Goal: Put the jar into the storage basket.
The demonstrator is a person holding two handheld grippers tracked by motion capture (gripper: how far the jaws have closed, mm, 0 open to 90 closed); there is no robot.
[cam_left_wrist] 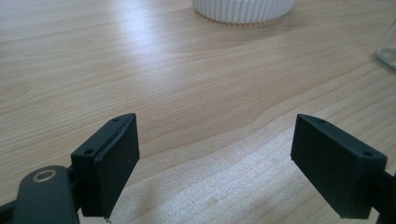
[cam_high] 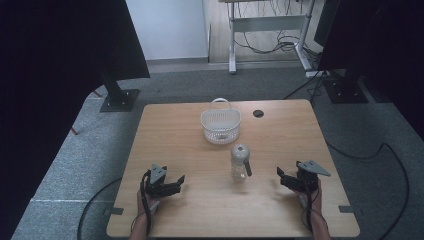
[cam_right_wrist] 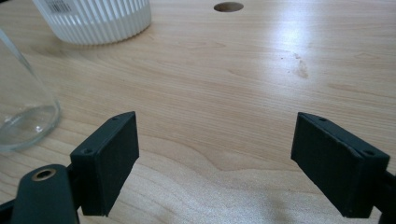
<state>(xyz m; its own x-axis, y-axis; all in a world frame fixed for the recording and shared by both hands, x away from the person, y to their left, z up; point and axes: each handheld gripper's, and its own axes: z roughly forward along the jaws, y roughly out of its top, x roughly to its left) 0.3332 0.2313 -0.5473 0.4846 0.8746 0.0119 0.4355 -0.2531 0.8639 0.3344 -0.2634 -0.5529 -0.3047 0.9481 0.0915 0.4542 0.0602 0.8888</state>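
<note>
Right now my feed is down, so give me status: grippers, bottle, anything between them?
Left gripper open, right gripper open, both empty. Clear bottle upright mid-table, untouched. White basket behind it, apart. Bare table between grippers and bottle.

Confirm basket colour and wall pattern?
White basket, walls ribbed with narrow vertical slats. Clearest in the right gripper view.

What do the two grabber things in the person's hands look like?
Both are black. The left gripper and the right gripper each have two flat, blocky black jaws with small screw holes, and a grey three-cornered plate on top. A black cable trails back from each one. The left gripper view shows a brass-coloured ring near one jaw.
</note>
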